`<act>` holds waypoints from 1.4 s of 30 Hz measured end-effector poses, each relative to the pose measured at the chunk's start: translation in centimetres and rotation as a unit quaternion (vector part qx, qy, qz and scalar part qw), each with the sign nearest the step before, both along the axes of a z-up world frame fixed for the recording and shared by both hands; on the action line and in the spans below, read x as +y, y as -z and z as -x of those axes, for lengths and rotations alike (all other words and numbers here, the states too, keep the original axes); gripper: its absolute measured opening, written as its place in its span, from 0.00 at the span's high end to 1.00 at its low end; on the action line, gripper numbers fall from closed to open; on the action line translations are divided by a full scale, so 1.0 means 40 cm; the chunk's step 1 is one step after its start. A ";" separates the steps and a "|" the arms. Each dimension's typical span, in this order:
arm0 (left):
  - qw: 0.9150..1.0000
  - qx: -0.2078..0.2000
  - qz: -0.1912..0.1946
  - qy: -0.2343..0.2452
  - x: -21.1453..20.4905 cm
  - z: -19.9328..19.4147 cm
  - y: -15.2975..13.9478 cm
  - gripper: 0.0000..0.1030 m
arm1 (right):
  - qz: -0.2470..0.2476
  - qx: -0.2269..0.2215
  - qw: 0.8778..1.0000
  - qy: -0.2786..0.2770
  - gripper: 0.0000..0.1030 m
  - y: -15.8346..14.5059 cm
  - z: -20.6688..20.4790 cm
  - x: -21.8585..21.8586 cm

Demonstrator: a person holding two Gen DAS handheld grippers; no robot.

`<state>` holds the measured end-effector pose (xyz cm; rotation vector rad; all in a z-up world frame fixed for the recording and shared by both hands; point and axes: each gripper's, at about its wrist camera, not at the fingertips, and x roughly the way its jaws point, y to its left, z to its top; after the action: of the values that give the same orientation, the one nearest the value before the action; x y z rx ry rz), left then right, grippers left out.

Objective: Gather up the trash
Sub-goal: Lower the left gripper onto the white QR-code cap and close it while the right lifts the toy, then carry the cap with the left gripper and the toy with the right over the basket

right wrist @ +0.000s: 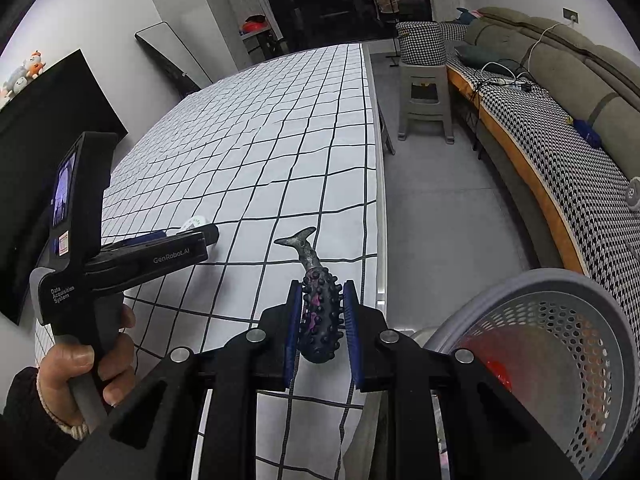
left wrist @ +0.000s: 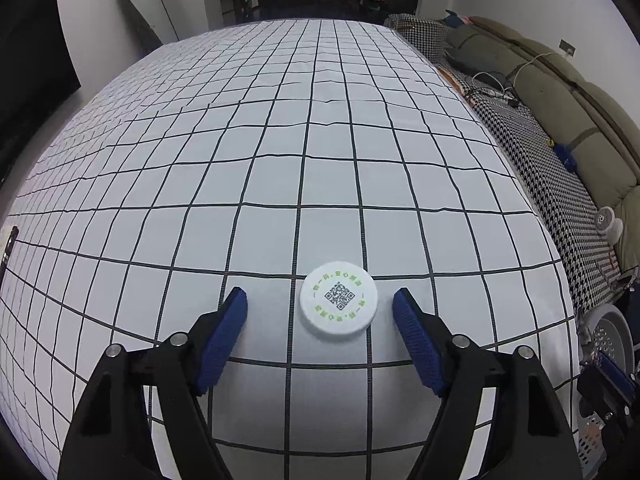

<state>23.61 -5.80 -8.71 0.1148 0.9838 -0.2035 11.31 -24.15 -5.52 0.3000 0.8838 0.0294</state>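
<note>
Left gripper [left wrist: 320, 300] is spread wide around a white round lid [left wrist: 338, 306] with a QR code and green text too small to read, near edge of the checked tablecloth [left wrist: 280, 140]. Its body reads "GenRobot.AI" and "Data Acquisition System". Right gripper [right wrist: 322, 292] clamps a dark knobbly fish-tailed toy [right wrist: 320, 312] beside a perforated grey basket [right wrist: 592, 360].

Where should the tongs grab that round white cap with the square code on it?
Grab the white cap by its rim, one blue pad on each side. It lies flat on the checked cloth, so its top offers nothing to pinch. The left tongs are open around it already, so probably just lower and squeeze.
</note>
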 end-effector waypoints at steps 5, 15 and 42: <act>1.000 -0.004 0.003 0.018 -0.014 0.011 -0.010 0.63 | 0.003 -0.001 1.000 0.003 0.80 -0.007 0.003 -0.006; 1.000 -0.011 0.015 0.022 0.015 0.075 -0.033 0.63 | 0.008 0.000 1.000 0.010 0.80 -0.018 0.030 -0.007; 0.985 -0.093 0.063 0.129 -0.069 0.431 -0.189 0.63 | 0.036 -0.034 0.995 0.092 0.80 -0.075 0.331 -0.077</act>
<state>6.36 -8.57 -1.17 0.1432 0.7656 -0.4832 -1.93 -27.22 -2.54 0.3106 0.7856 -0.1620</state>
